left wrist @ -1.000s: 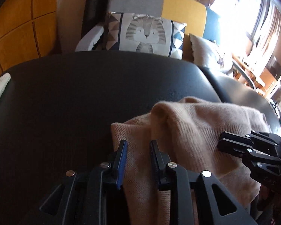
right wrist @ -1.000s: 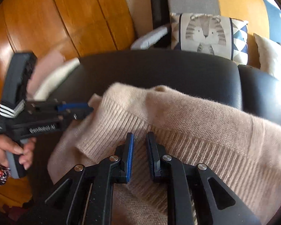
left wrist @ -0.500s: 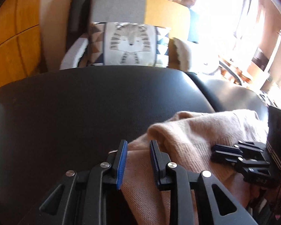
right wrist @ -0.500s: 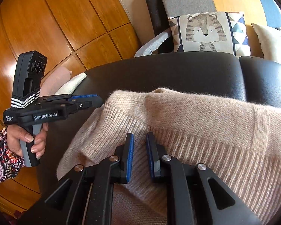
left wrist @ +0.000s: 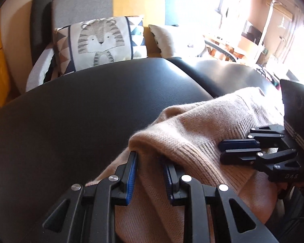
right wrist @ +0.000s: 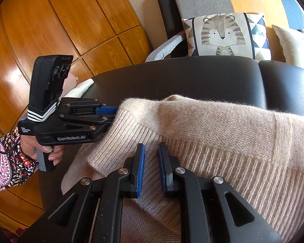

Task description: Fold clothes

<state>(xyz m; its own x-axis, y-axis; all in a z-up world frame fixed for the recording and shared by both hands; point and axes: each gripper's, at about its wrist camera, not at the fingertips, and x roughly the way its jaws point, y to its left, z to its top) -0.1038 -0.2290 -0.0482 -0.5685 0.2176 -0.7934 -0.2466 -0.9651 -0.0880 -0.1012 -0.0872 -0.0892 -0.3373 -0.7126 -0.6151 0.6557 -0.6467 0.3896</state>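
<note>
sweater (right wrist: 212, 129): one, lay at near edge of black seat (left wrist: 81, 111), far half bare | left gripper (left wrist: 150, 160): clamped its folded hem | right gripper (right wrist: 151, 151): clamped ribbed hem | pillows: two

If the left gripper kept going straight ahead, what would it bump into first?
Probably the beige sweater: its folded edge bunches right over the left gripper fingertips. Beyond lies the black leather seat.

The black leather seat (left wrist: 87, 109) lies bare on the far and left side, giving open passage there. The beige sweater (right wrist: 223, 133) heaps over its near right part, with both grippers at its edges. Beyond the far edge, the tiger cushion (right wrist: 223, 34) and a cream pillow (right wrist: 291, 44) block the way.
</note>
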